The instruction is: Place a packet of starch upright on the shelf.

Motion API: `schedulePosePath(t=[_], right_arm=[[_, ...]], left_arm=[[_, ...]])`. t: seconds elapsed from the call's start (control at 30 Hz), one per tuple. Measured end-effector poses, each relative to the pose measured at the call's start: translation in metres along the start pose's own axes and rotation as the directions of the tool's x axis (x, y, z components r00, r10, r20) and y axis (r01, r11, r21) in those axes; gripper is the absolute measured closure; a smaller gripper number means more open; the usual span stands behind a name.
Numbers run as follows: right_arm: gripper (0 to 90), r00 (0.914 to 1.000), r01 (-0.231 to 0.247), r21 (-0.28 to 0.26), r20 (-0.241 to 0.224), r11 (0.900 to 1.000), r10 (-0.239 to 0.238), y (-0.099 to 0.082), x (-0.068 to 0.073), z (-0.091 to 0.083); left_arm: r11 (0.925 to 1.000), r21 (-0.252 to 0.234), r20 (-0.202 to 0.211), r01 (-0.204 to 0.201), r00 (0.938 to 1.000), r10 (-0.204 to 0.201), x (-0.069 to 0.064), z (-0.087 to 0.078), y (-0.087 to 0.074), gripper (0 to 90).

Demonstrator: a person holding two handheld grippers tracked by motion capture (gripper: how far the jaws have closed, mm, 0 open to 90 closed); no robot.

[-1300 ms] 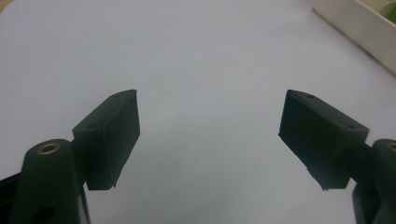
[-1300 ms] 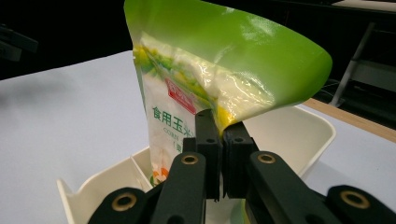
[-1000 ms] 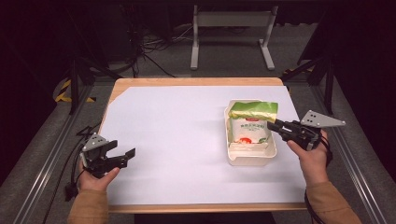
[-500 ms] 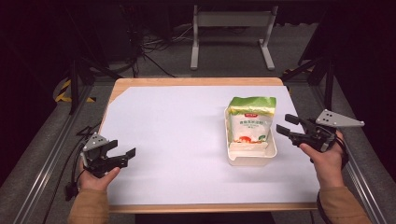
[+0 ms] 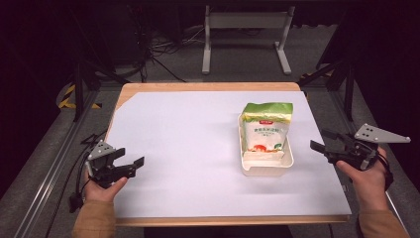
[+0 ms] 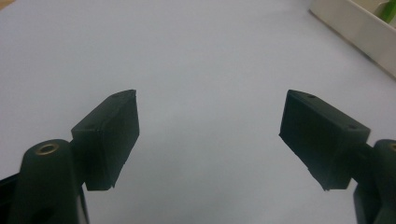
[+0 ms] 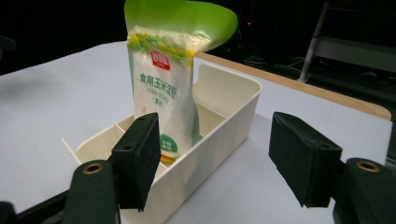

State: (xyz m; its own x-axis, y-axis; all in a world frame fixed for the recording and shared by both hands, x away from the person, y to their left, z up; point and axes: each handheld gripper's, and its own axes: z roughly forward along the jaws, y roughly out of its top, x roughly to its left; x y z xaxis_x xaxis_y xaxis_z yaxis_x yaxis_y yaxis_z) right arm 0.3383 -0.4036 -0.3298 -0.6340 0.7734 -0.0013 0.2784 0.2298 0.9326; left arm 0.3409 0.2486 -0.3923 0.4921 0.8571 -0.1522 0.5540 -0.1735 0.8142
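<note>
While the bag (image 5: 266, 130) of white powder stands upright in the cream tub (image 5: 266, 168), leaning against the tub's far end with its green top rising above the rim, the right claw (image 5: 324, 145) hovers just to the right of the tub, apart from it. Its jaws have just been opening and now stand released and wide, with nothing between them. Seen from the right gripper view, the bag (image 7: 170, 79) shows red and green print on its front, and the tub (image 7: 219, 126) sits straight ahead beyond the jaws. The tub rests on the right half of the white surface (image 5: 188, 139). The left claw (image 5: 130, 157) is held low over the left edge of the surface, well apart from the tub, its jaws also spread wide and empty
</note>
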Motion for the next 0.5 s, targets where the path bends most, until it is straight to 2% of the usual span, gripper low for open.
schedulePosePath(t=[0.2, 0.5], right_arm=[[31.5, 0.9995, -0.024, 0.028, 0.022, 0.9993, 0.024, -0.012, -0.005, -0.007], [30.1, 0.9973, -0.067, 0.074, 0.035, 0.995, 0.064, -0.034, -0.012, 0.0]], left_arm=[[1.0, 0.002, 0.0, -0.005, 1.0, 0.005, 0.0, 0.001, 0.0, 20.2], [1.0, 0.006, 0.002, -0.005, 1.0, 0.005, 0.001, 0.003, -0.003, 19.9]])
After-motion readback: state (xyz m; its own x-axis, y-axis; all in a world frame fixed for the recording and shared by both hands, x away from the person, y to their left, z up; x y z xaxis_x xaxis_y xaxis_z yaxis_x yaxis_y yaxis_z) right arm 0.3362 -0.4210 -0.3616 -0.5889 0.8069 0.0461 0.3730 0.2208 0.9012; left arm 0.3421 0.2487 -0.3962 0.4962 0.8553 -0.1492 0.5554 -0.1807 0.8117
